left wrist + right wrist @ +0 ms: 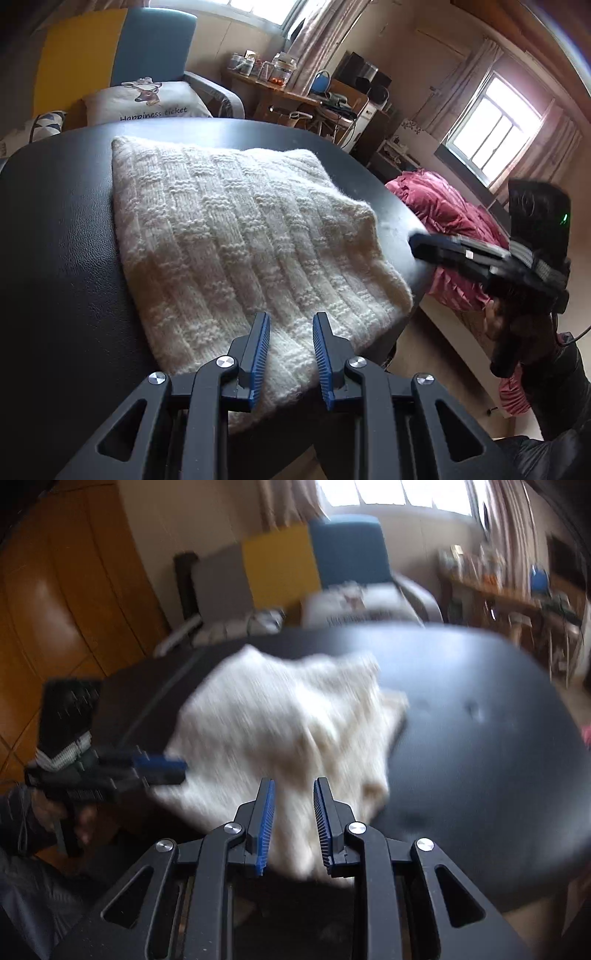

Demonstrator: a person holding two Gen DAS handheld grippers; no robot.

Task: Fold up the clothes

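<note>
Sweater (236, 229) folded on desk (66, 240) | left gripper (290, 354), right gripper (293, 823) narrowly parted, empty | advise: press edges square.

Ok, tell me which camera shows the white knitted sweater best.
The left wrist view: the white knitted sweater lies sharp on the black table, folded, its ribbed pattern and edges clear. The right wrist view shows the same sweater only as a motion-blurred white shape, with no stitch pattern or fold lines readable.
</note>
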